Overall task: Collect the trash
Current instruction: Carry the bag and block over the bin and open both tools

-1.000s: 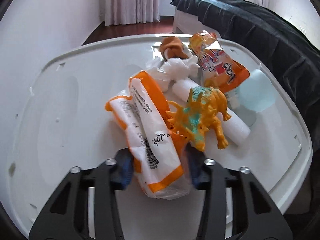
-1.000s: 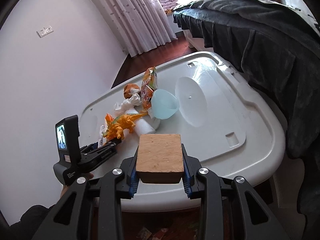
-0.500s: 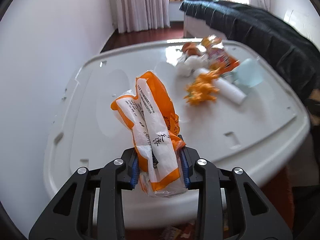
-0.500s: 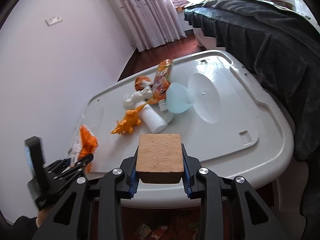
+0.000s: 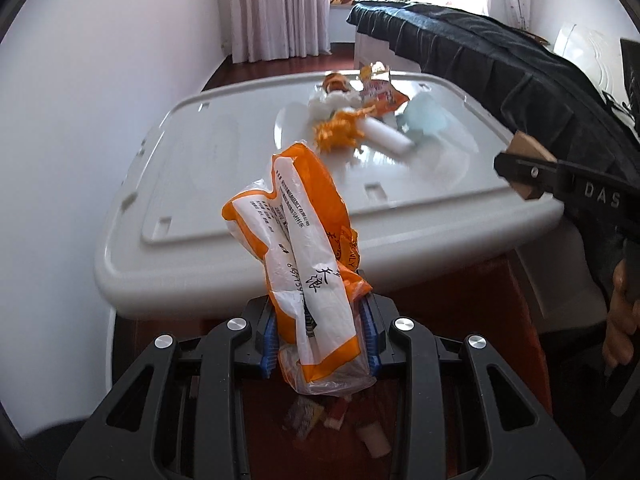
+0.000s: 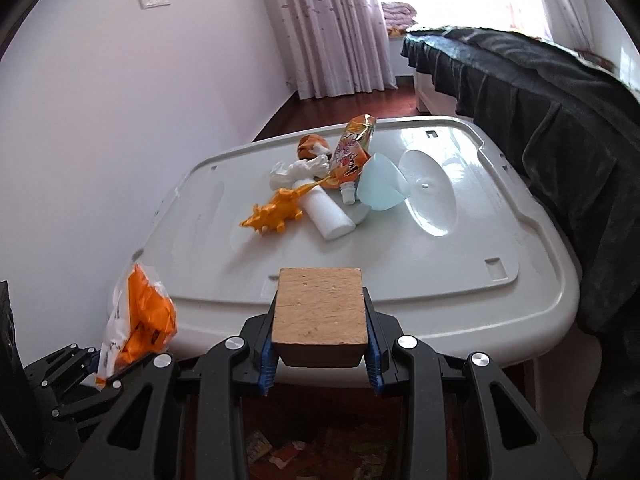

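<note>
My left gripper (image 5: 320, 338) is shut on an orange and white plastic wrapper (image 5: 298, 248) and holds it off the near edge of the white lid (image 5: 224, 184), above scraps of trash on the floor (image 5: 320, 420). The wrapper also shows in the right wrist view (image 6: 140, 320). My right gripper (image 6: 320, 356) is shut on a wooden block (image 6: 320, 312) in front of the lid's near edge. On the lid (image 6: 460, 272) lie an orange snack packet (image 6: 354, 148), crumpled white tissue (image 6: 296, 170) and a brown wad (image 6: 312, 145).
An orange toy dinosaur (image 6: 276, 210), a white cylinder (image 6: 328, 216), a small white bottle (image 6: 347, 194) and a pale blue bowl (image 6: 380, 184) also lie on the lid. A dark blanket-covered bed (image 6: 540, 100) stands at the right. A white wall (image 6: 100, 120) is at the left.
My left gripper lifted the orange and white wrapper off the lid and drew it back past the near edge, over the floor. The right gripper pulled back slightly with the block.
</note>
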The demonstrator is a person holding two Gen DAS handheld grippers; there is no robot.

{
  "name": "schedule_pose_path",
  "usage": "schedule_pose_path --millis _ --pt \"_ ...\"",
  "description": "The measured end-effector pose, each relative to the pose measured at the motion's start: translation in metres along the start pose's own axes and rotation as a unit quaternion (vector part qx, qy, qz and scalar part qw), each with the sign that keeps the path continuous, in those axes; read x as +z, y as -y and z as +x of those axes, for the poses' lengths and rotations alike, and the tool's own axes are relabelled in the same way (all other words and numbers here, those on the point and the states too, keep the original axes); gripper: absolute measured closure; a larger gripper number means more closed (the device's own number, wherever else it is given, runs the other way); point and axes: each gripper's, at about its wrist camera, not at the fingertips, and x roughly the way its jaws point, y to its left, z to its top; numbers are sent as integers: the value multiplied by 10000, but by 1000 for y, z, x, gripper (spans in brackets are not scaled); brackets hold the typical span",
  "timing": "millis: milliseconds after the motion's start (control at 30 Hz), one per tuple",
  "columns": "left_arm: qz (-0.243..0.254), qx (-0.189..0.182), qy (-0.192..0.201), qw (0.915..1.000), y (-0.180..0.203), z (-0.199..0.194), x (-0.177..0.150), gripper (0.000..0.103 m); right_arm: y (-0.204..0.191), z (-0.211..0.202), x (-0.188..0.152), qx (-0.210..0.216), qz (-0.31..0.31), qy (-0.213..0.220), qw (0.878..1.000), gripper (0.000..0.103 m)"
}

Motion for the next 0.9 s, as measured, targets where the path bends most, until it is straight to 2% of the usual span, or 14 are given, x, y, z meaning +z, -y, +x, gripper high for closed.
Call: schedule_pose_path --millis 233,467,567,700,900 --pt "-89 28 -153 9998 -1 -7 -36 71 -6 -3 -44 -53 163 -225 9996 68" --pt "-331 9 -384 9987 -3 -7 -69 71 -9 -6 -96 -15 414 -677 9968 68" --pt "-494 -100 -667 9965 -4 -3 -88 71 -7 -7 -119 -66 525 -959 9940 68" --pt "-462 -207 -1201 9915 -1 20 -109 71 -7 -4 -138 -157 513 -1208 9912 68" --pt "-437 -288 -1486 9875 1 42 -115 71 -1 8 -143 -263 589 -1413 9879 68"
